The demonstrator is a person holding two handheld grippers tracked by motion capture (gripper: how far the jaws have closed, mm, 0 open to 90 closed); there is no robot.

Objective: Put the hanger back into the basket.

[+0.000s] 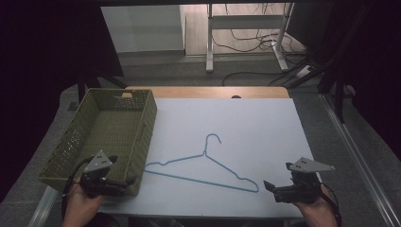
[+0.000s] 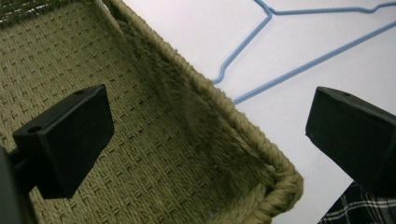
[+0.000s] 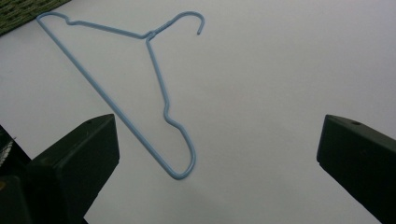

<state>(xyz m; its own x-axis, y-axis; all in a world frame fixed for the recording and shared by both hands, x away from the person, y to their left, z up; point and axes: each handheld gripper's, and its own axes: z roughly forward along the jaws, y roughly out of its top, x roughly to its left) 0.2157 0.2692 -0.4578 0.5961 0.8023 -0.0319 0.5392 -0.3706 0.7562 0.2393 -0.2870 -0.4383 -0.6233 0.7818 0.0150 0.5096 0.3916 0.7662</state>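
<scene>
Your 2 tongs are both wide open, holding nothing. The blue hanger (image 1: 203, 166) lies flat between them, right of the basket (image 1: 142, 142). Its thin wire could slip your right gripper (image 1: 276, 184); the left gripper (image 1: 124, 181) may snag the rim.

One blue wire hanger (image 1: 203, 168), one woven green basket (image 1: 144, 127), one white table (image 1: 265, 127), two grippers

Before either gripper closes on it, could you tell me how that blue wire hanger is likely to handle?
The hanger looks like thin wire, so probably light. Lying flat on the white table, it may slide when nudged. Gripped at one end, it would likely swing.
</scene>
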